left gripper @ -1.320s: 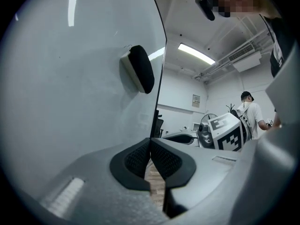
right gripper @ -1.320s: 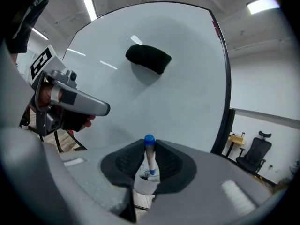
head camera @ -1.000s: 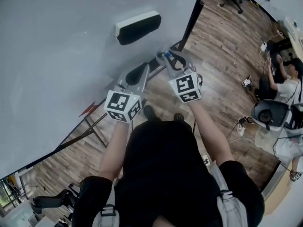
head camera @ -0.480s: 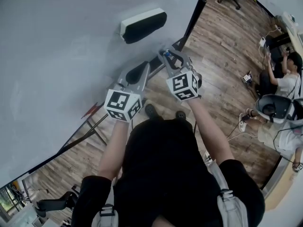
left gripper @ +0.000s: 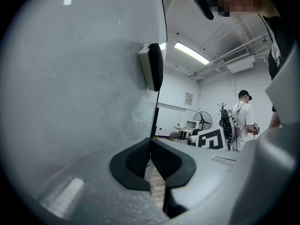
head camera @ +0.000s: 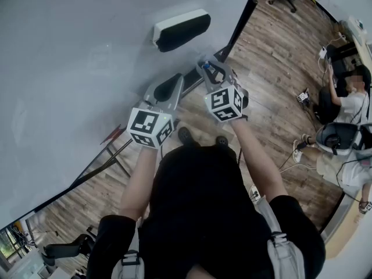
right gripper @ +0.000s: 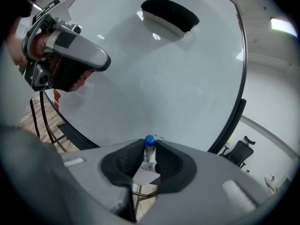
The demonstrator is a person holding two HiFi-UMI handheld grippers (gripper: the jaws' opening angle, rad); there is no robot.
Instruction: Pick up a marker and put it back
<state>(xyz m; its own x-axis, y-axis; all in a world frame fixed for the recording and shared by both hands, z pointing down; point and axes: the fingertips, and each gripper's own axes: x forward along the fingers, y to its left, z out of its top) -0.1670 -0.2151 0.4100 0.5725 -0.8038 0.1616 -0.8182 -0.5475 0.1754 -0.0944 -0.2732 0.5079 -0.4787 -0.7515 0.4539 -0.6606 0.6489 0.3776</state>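
A white marker with a blue cap [right gripper: 149, 143] stands upright between the black pads of my right gripper [right gripper: 149, 159], which is shut on it. In the head view the right gripper [head camera: 207, 68] holds the marker [head camera: 205, 65] close to the lower edge of the whiteboard [head camera: 75, 68]. My left gripper [head camera: 176, 81] hovers just to its left, near the board. Its jaws [left gripper: 151, 154] are shut, with the pads touching and nothing between them.
A black-and-white eraser [head camera: 181, 29] clings to the whiteboard above both grippers, and shows as the eraser [right gripper: 170, 14] in the right gripper view. The board's dark frame [head camera: 239, 17] runs along its right side. Seated people [head camera: 349, 100] and cables lie on the wooden floor at right.
My right gripper has sunk a little with the marker and rolled slightly. The left gripper has stayed where it was.
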